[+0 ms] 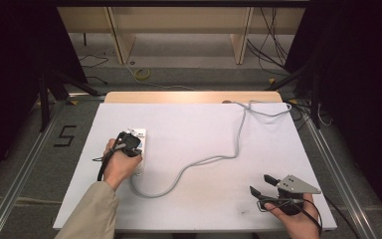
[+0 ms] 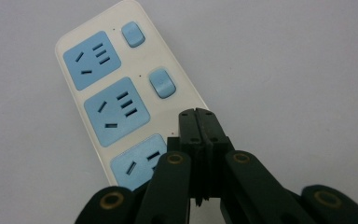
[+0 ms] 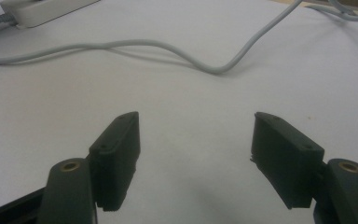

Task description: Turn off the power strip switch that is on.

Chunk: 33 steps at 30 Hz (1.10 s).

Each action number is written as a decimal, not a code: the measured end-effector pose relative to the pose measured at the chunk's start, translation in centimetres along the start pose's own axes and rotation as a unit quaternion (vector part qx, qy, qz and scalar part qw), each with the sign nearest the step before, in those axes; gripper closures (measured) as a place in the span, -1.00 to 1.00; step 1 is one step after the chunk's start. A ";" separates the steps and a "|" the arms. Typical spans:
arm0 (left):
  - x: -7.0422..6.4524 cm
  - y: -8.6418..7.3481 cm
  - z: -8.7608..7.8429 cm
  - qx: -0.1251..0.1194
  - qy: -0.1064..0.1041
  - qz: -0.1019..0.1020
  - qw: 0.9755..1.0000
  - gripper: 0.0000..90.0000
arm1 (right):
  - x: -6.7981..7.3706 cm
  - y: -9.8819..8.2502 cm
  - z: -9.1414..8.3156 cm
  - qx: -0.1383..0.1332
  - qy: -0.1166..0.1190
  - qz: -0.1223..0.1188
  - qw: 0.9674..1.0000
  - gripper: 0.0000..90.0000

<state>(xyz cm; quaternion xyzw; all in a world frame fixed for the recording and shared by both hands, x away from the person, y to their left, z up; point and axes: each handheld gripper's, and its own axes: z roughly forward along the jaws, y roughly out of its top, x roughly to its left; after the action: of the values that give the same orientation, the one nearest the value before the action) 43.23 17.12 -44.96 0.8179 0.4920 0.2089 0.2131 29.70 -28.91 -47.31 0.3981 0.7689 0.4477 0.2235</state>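
The left gripper (image 2: 199,116) is hovering with its jaws pressed fully together and gripping nothing, the joined tips pointing down at the power strip (image 2: 121,98) just beside its third rocker position. In my judgement the jaws are closed so that they form a single blunt point suited to pushing a switch, not to lifting the strip. Whether the tips are touching the casing cannot be told from these views.

The power strip is lying flat on the white tabletop (image 1: 199,134), near the left edge and about midway along it, its length running roughly parallel to that edge. It is a cream-white bar with rounded corners, carrying three pale blue socket faces in a row. Each visible socket is paired with a pale blue rocker switch (image 2: 161,83) on one side, and a second switch (image 2: 133,33) is sitting nearer the far end. No plug is seated in any socket in view.

Its grey cable (image 1: 204,160) is leaving the near end, looping across the middle of the tabletop and running off the far edge toward the right corner.

The right gripper (image 3: 196,156) is resting low near the front right corner, well apart from the strip, its jaws standing wide apart and empty. It appears parked there to keep clear of the working hand.
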 end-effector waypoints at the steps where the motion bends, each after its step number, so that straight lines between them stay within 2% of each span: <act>1: 0.0 0.0 0.0 0.000 0.000 0.000 1.000 0.99 | 0.0 0.0 0.0 0.001 0.000 0.000 1.000 -0.25; 6: -0.1 0.0 0.0 0.004 0.004 0.006 1.000 0.99 | 0.0 0.0 0.0 0.001 0.000 0.000 1.000 -0.25; 10: -0.1 0.1 0.1 0.006 0.002 0.000 1.000 0.99 | 0.0 0.0 0.0 0.001 0.000 0.000 1.000 -0.25; 21: -0.1 0.1 0.1 0.006 0.003 0.004 1.000 0.99 | 0.0 0.0 0.0 0.001 0.000 -0.001 1.000 -0.25; 33: 0.0 0.0 0.1 0.002 -0.001 -0.004 1.000 0.99 | 0.0 0.0 0.0 0.001 0.000 -0.001 1.000 -0.25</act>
<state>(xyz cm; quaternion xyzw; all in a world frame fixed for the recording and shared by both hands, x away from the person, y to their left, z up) 43.30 17.12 -45.02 0.8167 0.4952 0.2063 0.2128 29.73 -28.89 -47.32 0.3973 0.7699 0.4467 0.2232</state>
